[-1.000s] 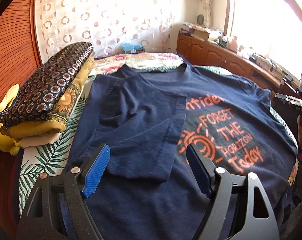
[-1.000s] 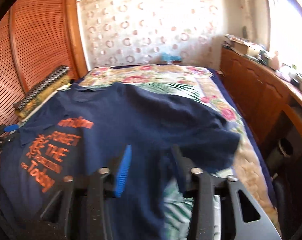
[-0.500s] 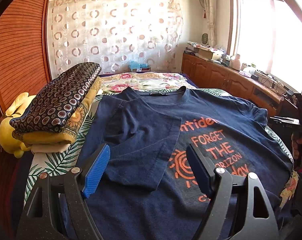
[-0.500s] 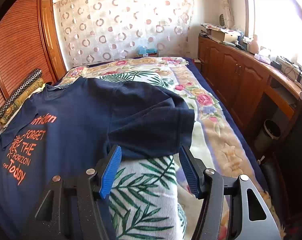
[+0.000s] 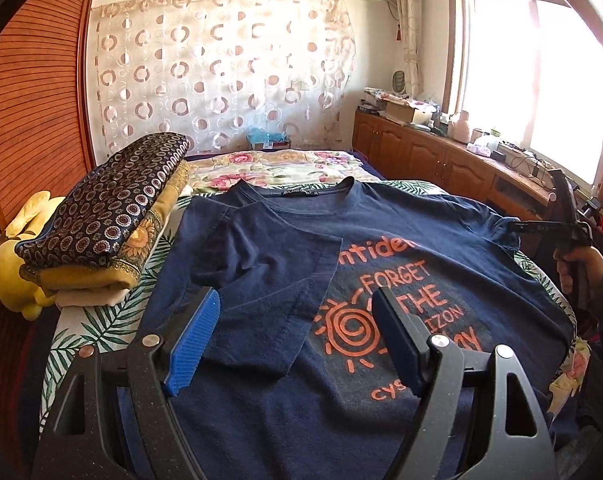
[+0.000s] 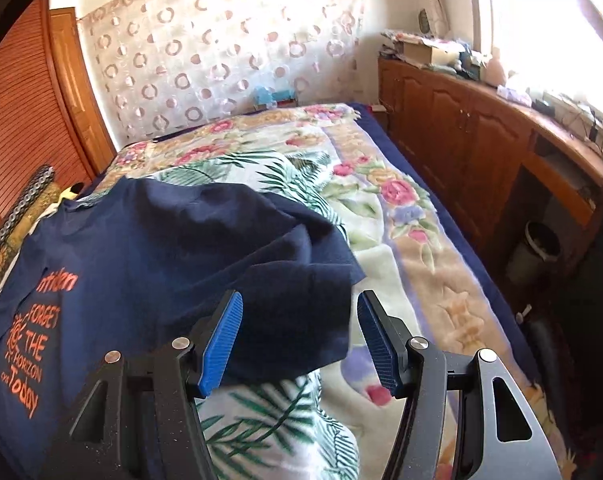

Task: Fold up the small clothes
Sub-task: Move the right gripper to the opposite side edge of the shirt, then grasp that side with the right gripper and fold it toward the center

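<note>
left gripper [image 5: 295,340]: tilted down over the shirt, jaws apart, nothing between | right gripper [image 6: 299,344]: angled down at the right sleeve, jaws apart, unclamped | navy T-shirt [image 5: 381,236]: flat on the bed [image 6: 401,216], print up, left sleeve folded in, collar at the far end, long axis running away from the cameras

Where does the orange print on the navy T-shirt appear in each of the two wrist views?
Left wrist view: the orange print sits low and right of centre on the navy T-shirt, partly behind the right finger of the left claw.
Right wrist view: the print is at the far left edge.
Shared landmark: the circle-patterned curtain behind the bed.
</note>
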